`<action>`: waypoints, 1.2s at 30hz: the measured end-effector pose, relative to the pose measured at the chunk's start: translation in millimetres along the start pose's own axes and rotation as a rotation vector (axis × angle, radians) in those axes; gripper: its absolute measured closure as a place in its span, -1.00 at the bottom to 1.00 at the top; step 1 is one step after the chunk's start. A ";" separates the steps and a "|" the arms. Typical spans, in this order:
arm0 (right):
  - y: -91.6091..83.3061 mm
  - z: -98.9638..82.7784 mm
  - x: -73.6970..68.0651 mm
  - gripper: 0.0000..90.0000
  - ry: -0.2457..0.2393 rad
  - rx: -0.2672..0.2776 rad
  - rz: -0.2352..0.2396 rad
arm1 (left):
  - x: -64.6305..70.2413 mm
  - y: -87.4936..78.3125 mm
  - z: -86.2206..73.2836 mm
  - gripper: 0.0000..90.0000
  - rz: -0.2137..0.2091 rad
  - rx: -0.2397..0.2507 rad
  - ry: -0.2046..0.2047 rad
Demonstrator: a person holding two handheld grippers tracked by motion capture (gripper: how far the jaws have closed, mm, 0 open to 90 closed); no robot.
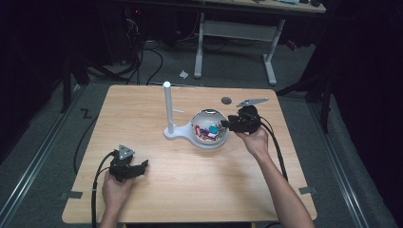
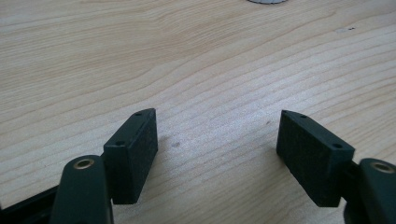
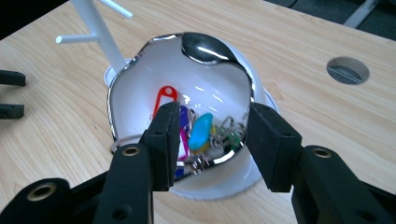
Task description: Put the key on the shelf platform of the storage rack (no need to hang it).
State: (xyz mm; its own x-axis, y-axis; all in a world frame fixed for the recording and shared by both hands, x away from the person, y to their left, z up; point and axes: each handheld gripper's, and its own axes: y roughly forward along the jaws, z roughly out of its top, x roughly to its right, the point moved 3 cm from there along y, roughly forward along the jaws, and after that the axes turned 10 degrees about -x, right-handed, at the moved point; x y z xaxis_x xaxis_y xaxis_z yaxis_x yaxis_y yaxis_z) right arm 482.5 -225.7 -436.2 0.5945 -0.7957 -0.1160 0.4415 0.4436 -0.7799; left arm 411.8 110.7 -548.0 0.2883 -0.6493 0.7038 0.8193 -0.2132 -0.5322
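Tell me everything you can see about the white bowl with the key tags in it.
The bowl is white and glossy inside, rounded, with a shiny chrome-like rim. It sits on a white base joined to an upright white post with side pegs, near the middle of the wooden table. Inside lie colourful key tags, red, blue, purple and green, with metal rings. The right gripper hangs open at its rim, and the pictures do not settle whether it touches.

A shiny white bowl [image 3: 140, 88] with a chrome rim was parked mid-table, touching the base of a white peg stand [image 1: 167, 107]. Colourful key tags [image 3: 198, 130] and metal rings were piled inside.
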 end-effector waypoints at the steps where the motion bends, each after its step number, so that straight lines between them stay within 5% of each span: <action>1: -2.1 -2.0 1.4 0.22 0.003 0.003 -0.002 | 0.0 0.0 0.0 -0.34 -0.001 0.000 0.001; 17: -36.9 -45.7 22.2 0.27 0.095 0.080 -0.015 | -0.1 0.1 -0.2 -0.34 -0.001 -0.001 0.005; 19: -40.8 -52.0 24.3 0.27 0.091 0.069 -0.043 | -0.2 0.1 -0.2 -0.34 -0.002 -0.001 0.007; 24: -53.0 -59.1 22.1 0.27 0.073 0.084 -0.069 | -0.2 0.1 -0.3 -0.34 -0.002 0.000 0.008; 36: -73.6 -90.7 27.6 0.26 0.144 0.153 -0.087 | -0.2 0.1 -0.3 -0.34 -0.001 0.000 0.008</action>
State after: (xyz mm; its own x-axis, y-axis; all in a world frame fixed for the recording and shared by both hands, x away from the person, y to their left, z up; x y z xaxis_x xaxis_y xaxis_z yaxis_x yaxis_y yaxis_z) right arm 405.4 -317.7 -437.8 0.4526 -0.8794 -0.1476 0.5900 0.4194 -0.6899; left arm 411.6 110.6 -548.4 0.2840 -0.6546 0.7006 0.8197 -0.2133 -0.5316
